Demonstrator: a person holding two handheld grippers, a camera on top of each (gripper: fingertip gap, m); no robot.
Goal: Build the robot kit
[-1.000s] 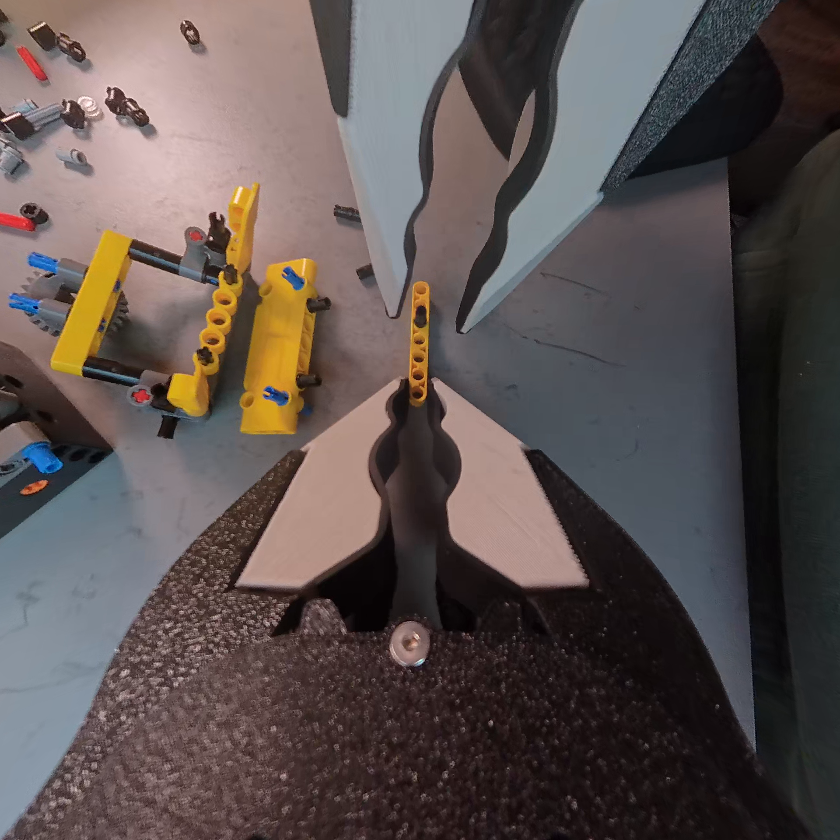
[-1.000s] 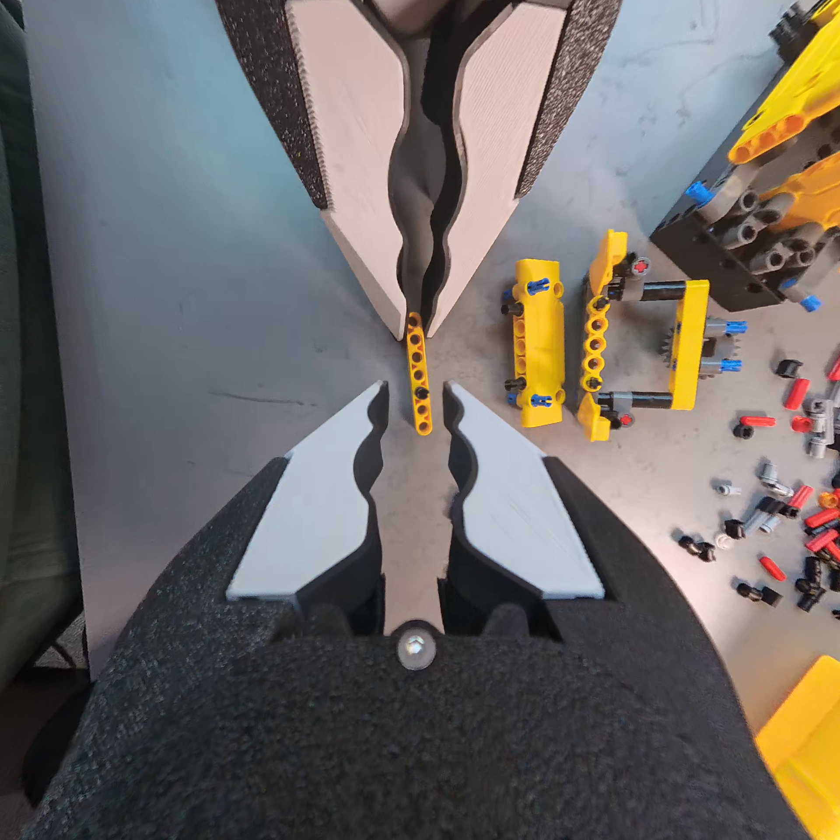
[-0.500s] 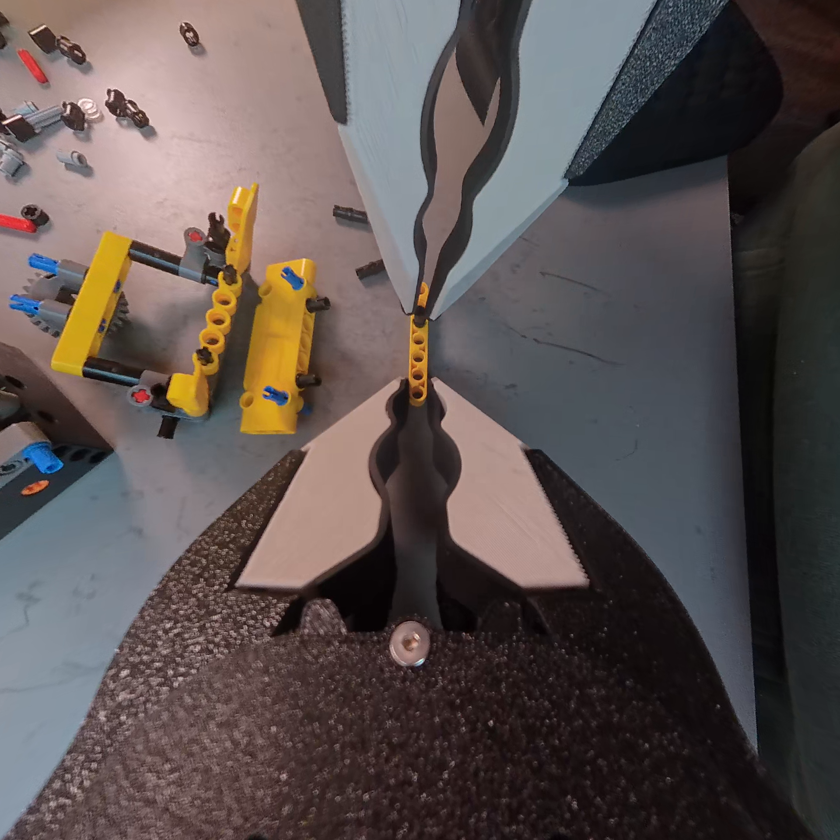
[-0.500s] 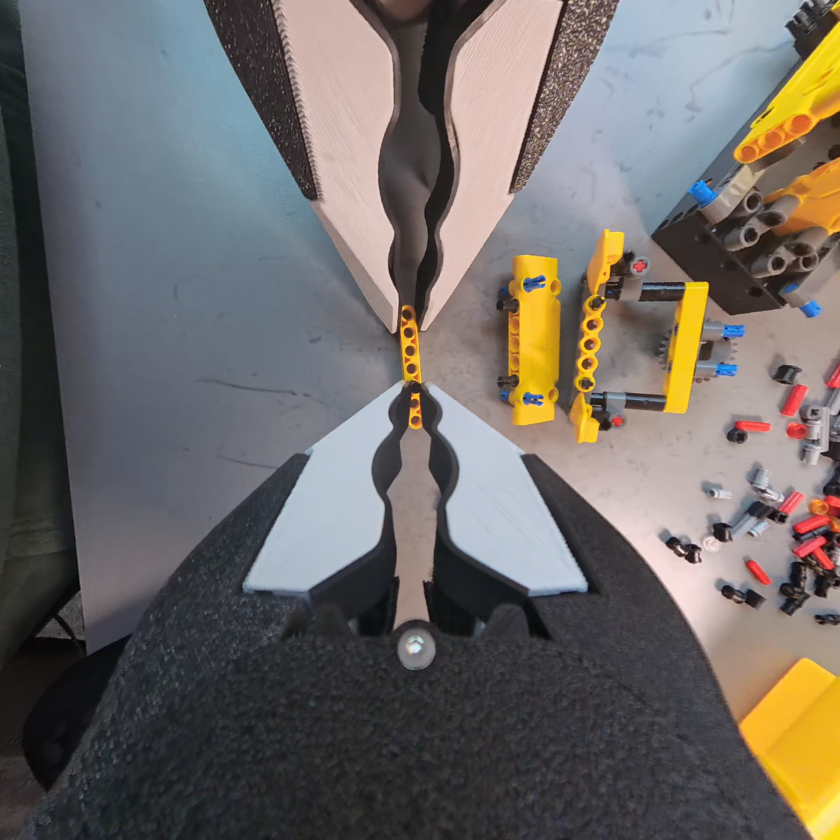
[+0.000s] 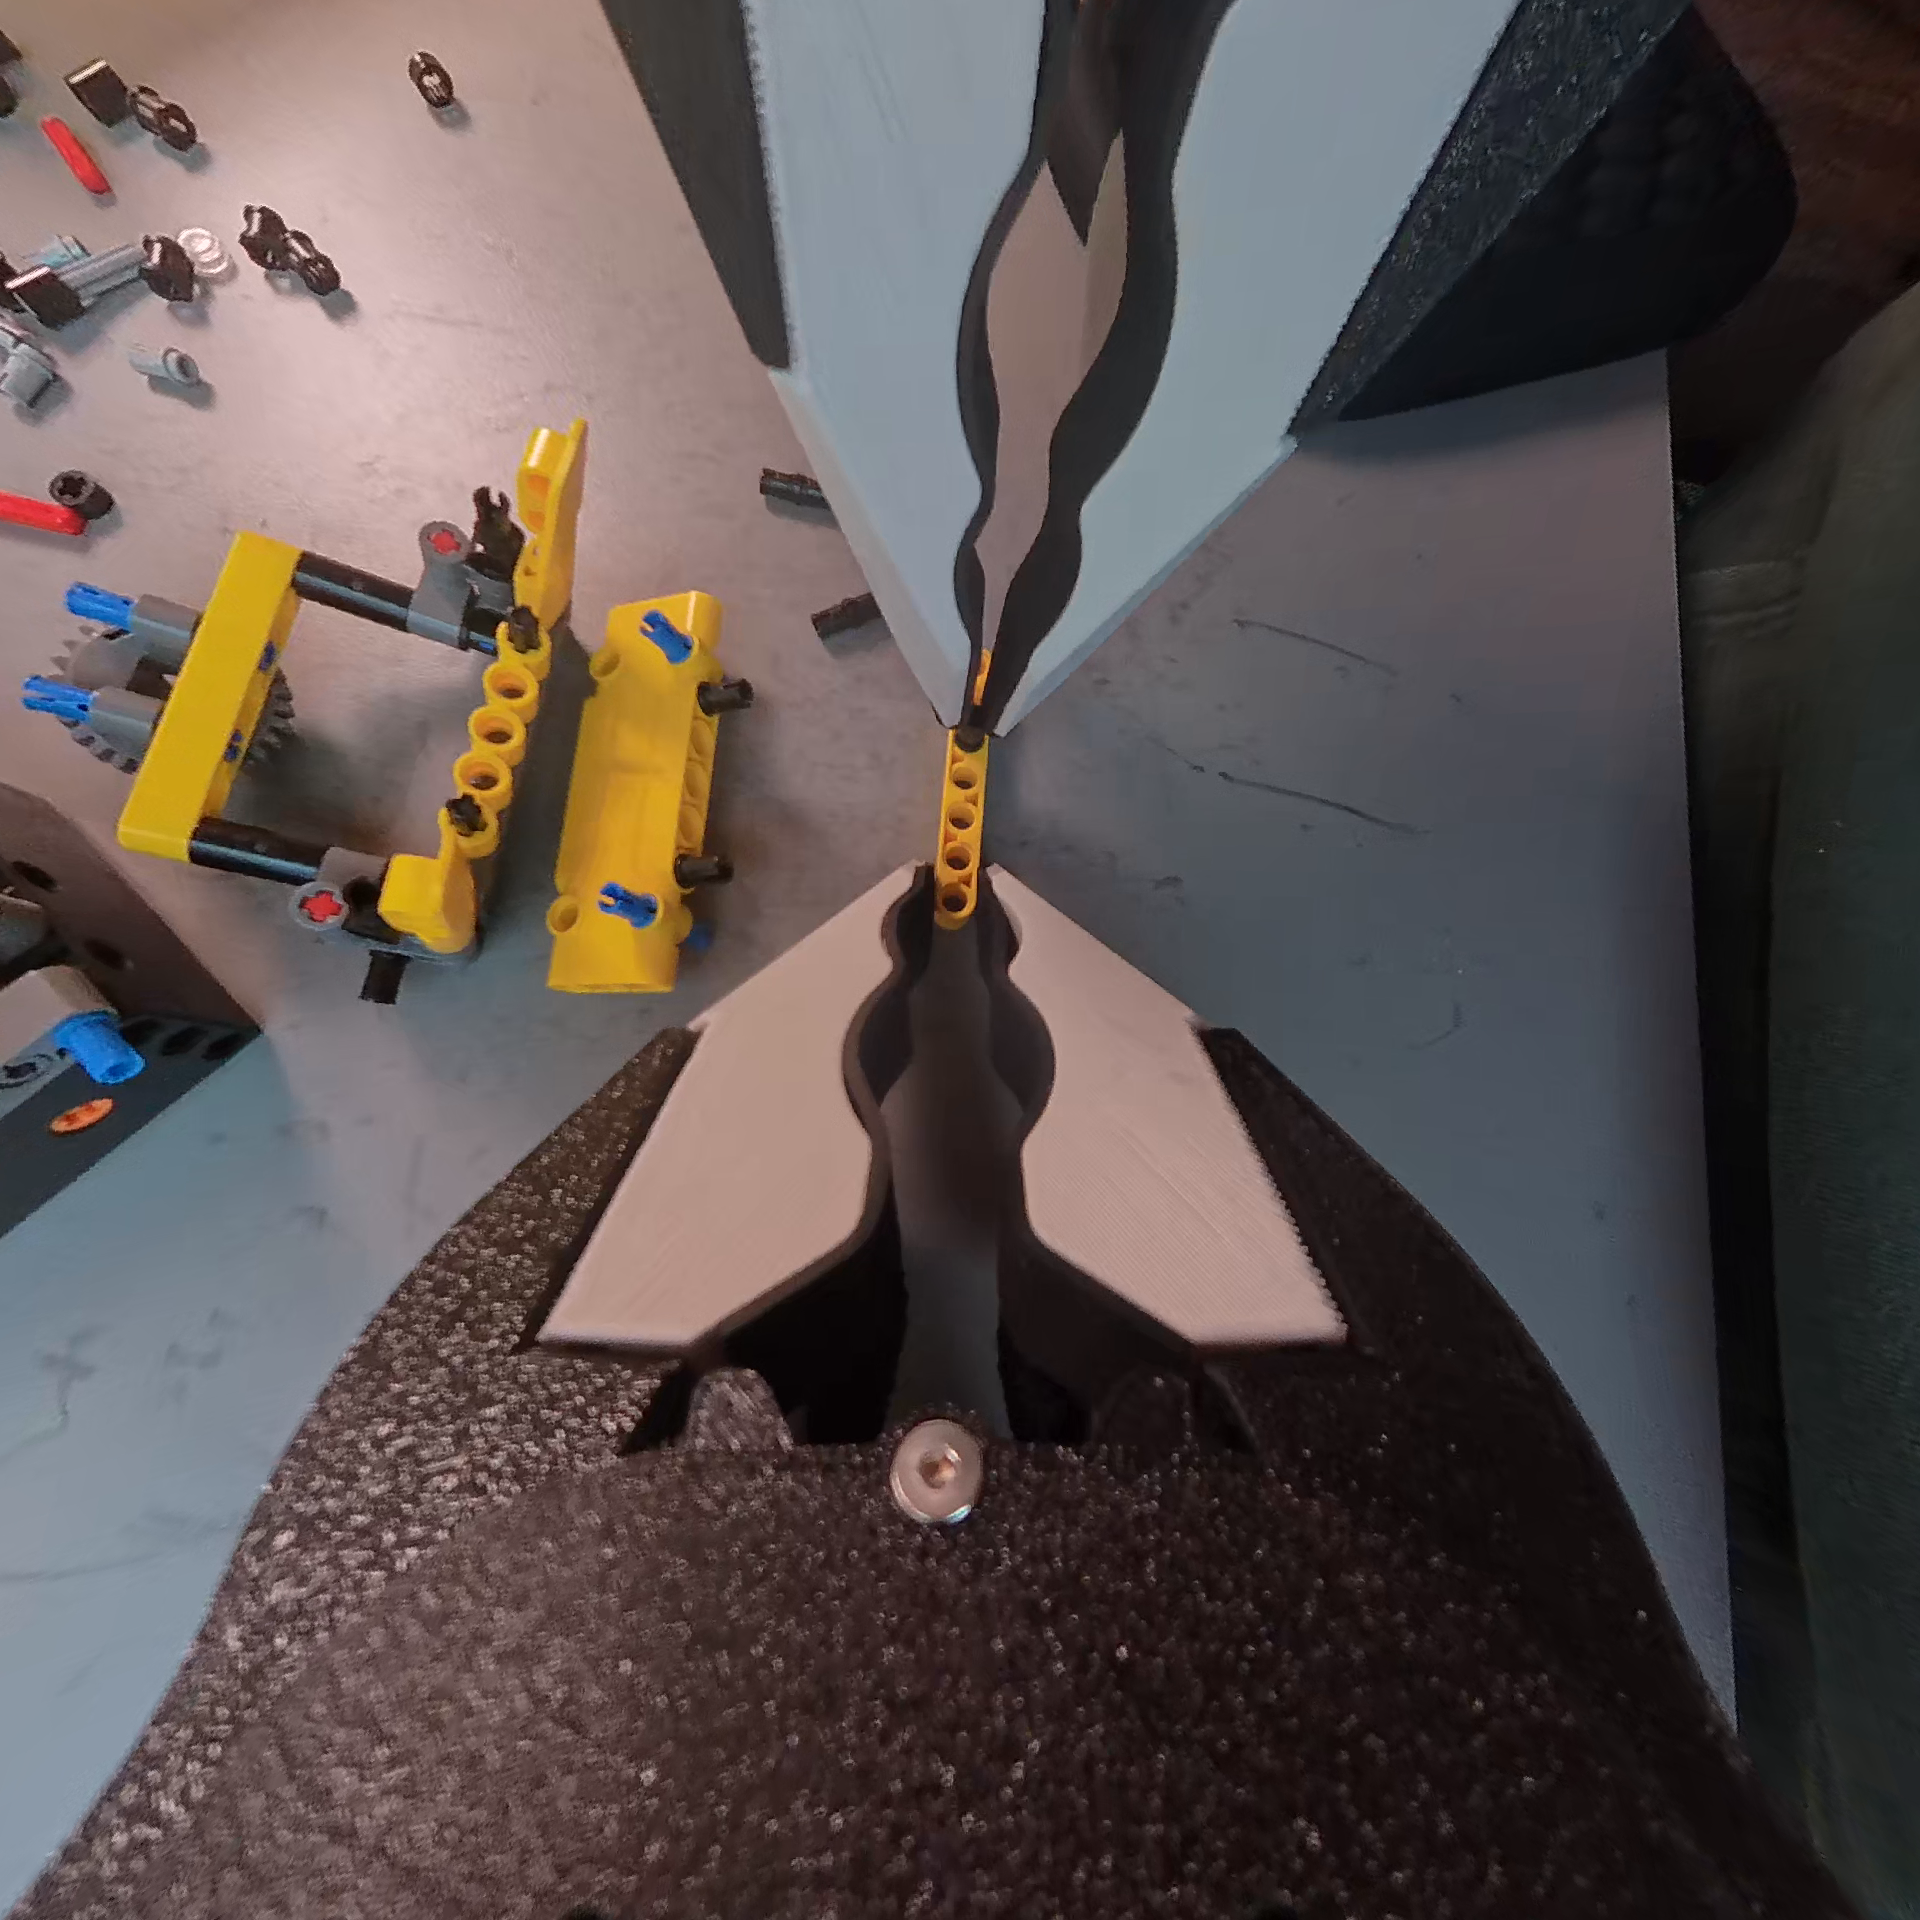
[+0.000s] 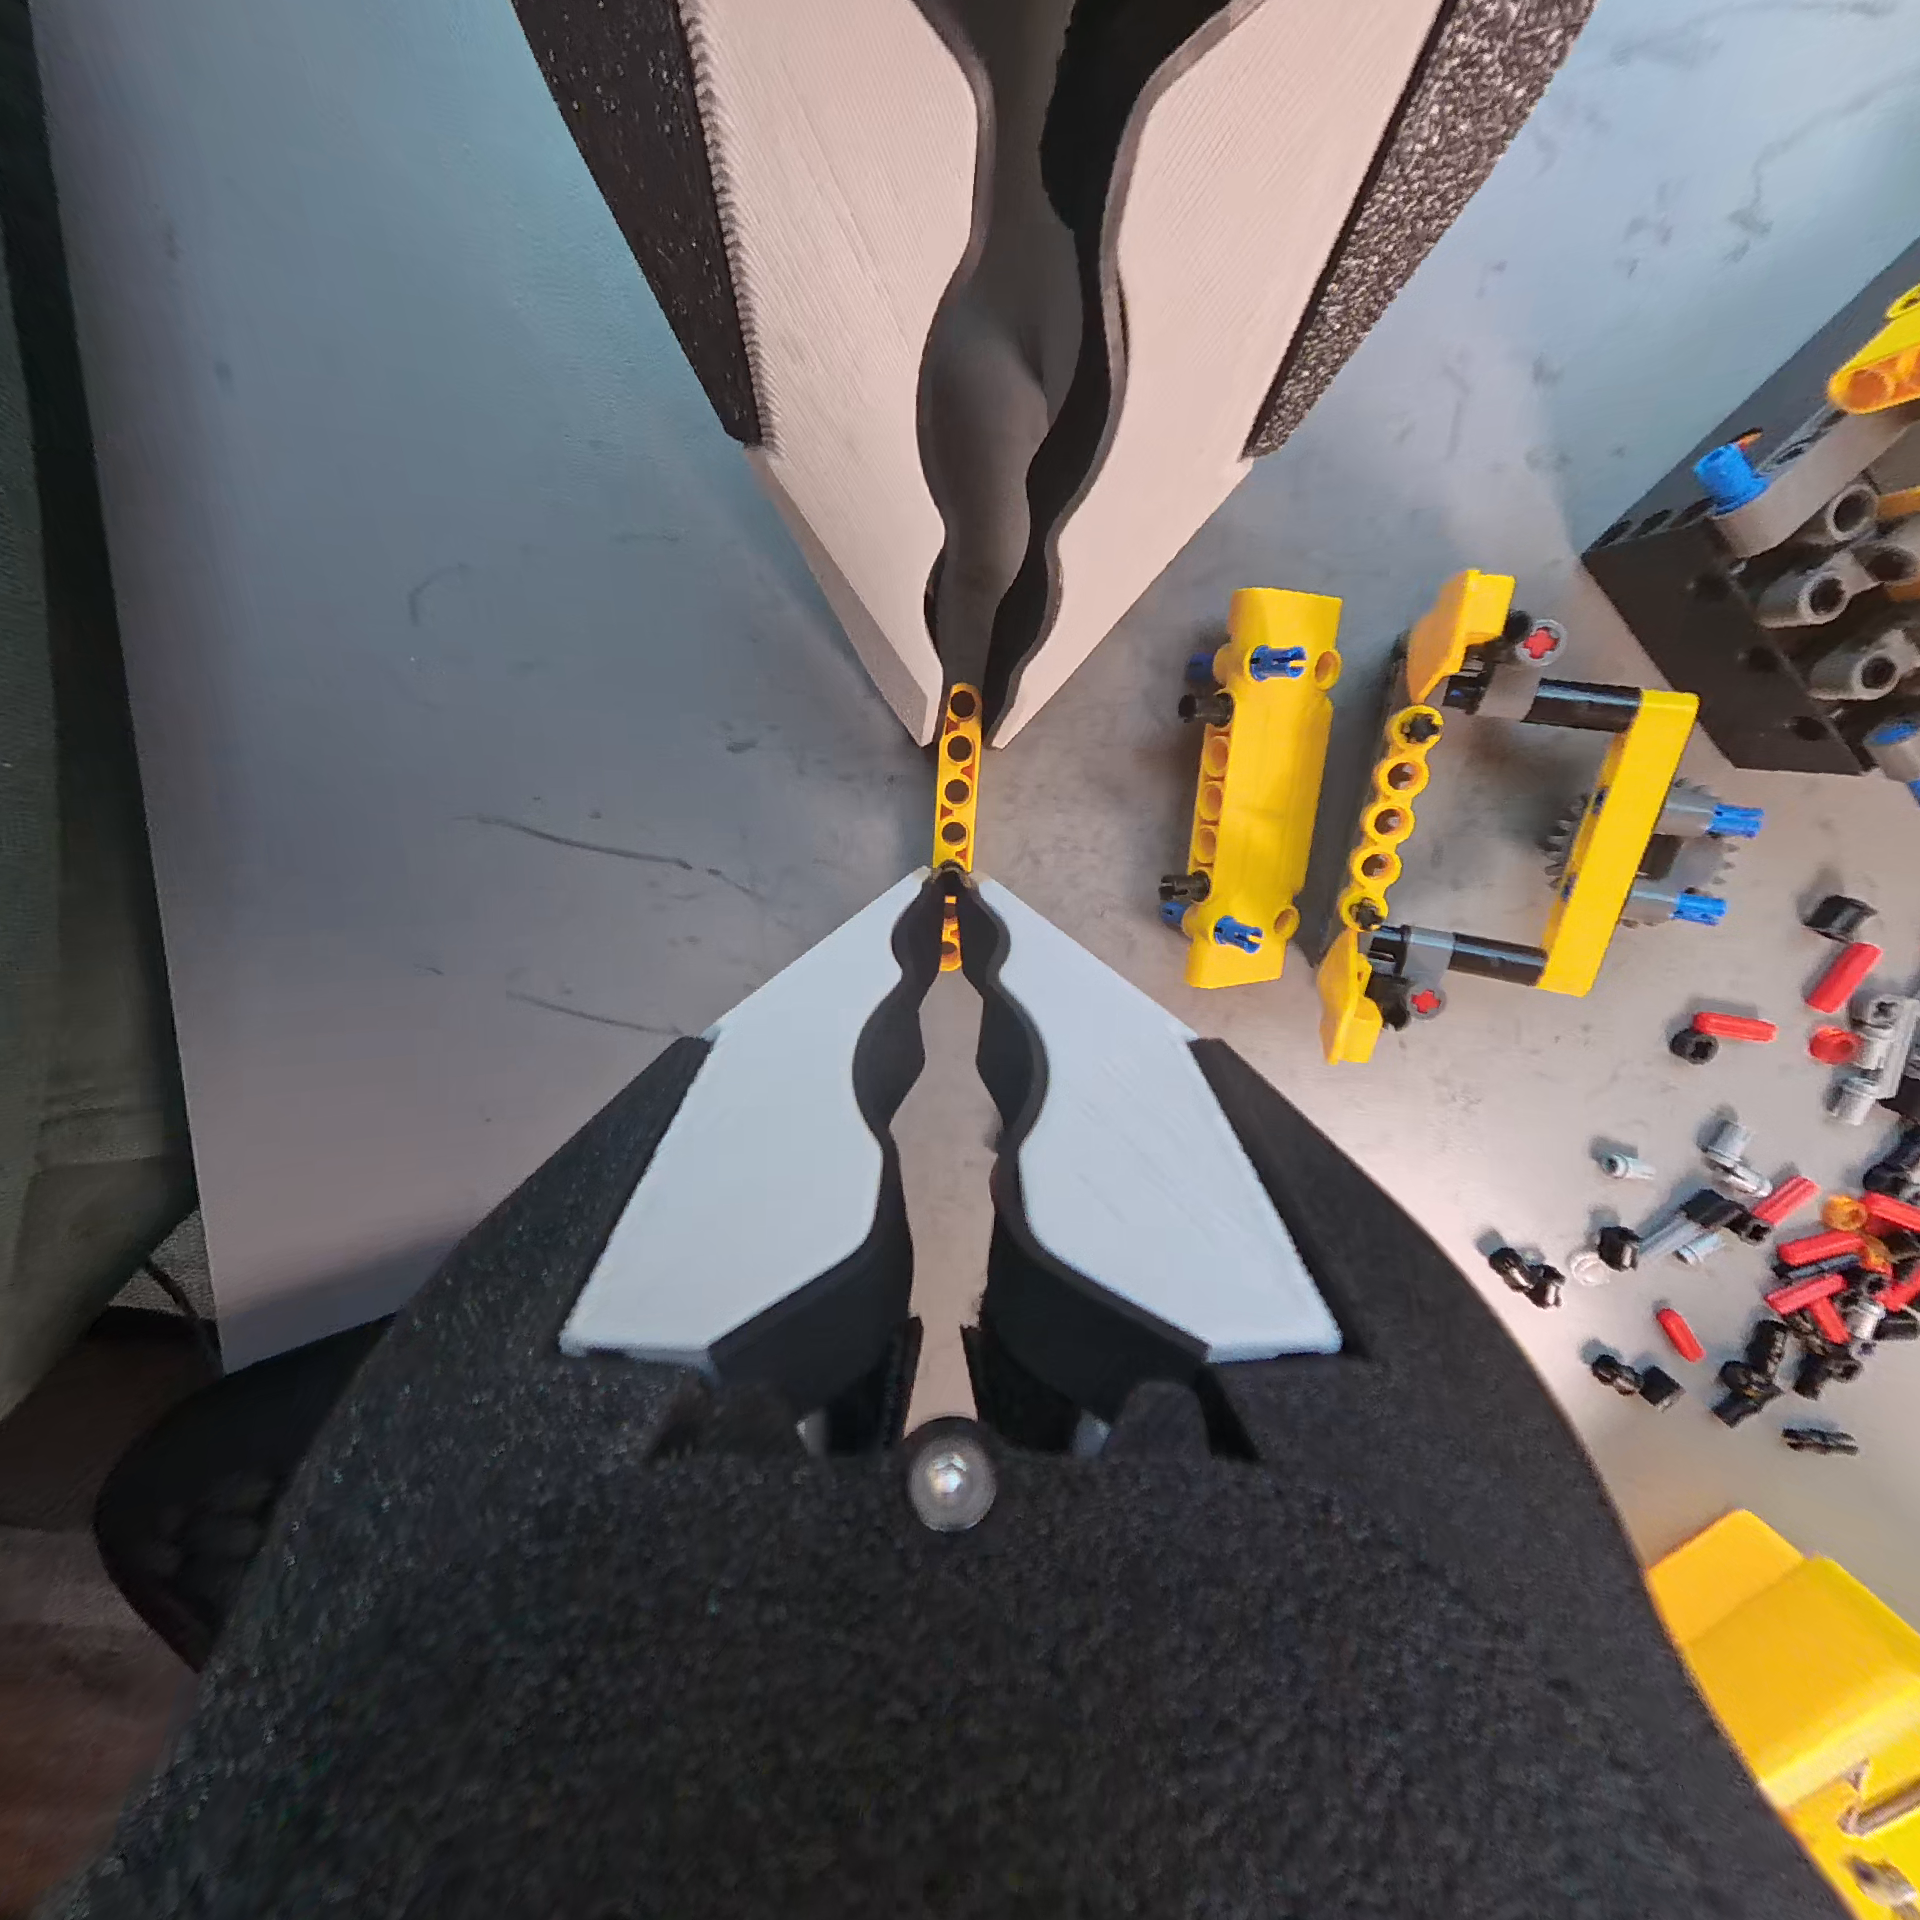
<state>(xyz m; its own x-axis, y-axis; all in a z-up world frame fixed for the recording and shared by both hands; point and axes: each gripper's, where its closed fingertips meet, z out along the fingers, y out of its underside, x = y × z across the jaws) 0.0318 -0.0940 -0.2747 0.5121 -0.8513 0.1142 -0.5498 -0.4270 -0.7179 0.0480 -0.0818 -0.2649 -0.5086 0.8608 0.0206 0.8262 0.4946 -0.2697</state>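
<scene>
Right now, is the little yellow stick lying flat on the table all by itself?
No, the stick is pinched at both ends, the right tool shut on one end and the left tool on the other.

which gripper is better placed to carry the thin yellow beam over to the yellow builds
Hard to call: both the left gripper and the right gripper are shut on opposite ends of the yellow beam. The builds lie to one side of both, about equally near, so I see no clear edge.

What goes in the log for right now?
left gripper: shut on yellow beam | right gripper: shut on yellow beam, other end | table: below
</scene>
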